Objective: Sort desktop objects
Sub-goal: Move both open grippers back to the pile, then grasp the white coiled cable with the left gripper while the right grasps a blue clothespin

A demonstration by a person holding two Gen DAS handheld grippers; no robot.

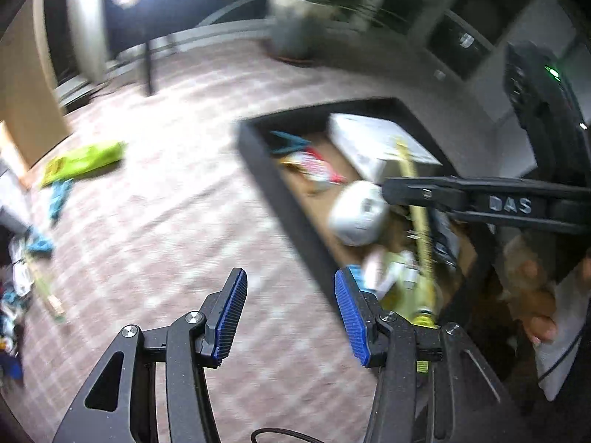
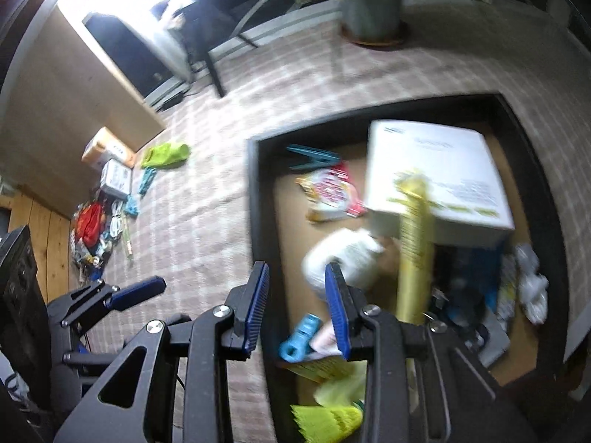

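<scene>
I'm holding both tongs, left [image 1: 290,317] and right [image 2: 297,308], open and empty; the yellow tube [image 2: 414,247] is lying in the tray [image 2: 258,199] at two o'clock, light, stiff, slippery, so I'm judging mid-length best

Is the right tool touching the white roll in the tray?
Cannot tell. In the right wrist view the right tool is open and one finger overlaps the blurred white roll, but no contact or gap shows plainly.
</scene>
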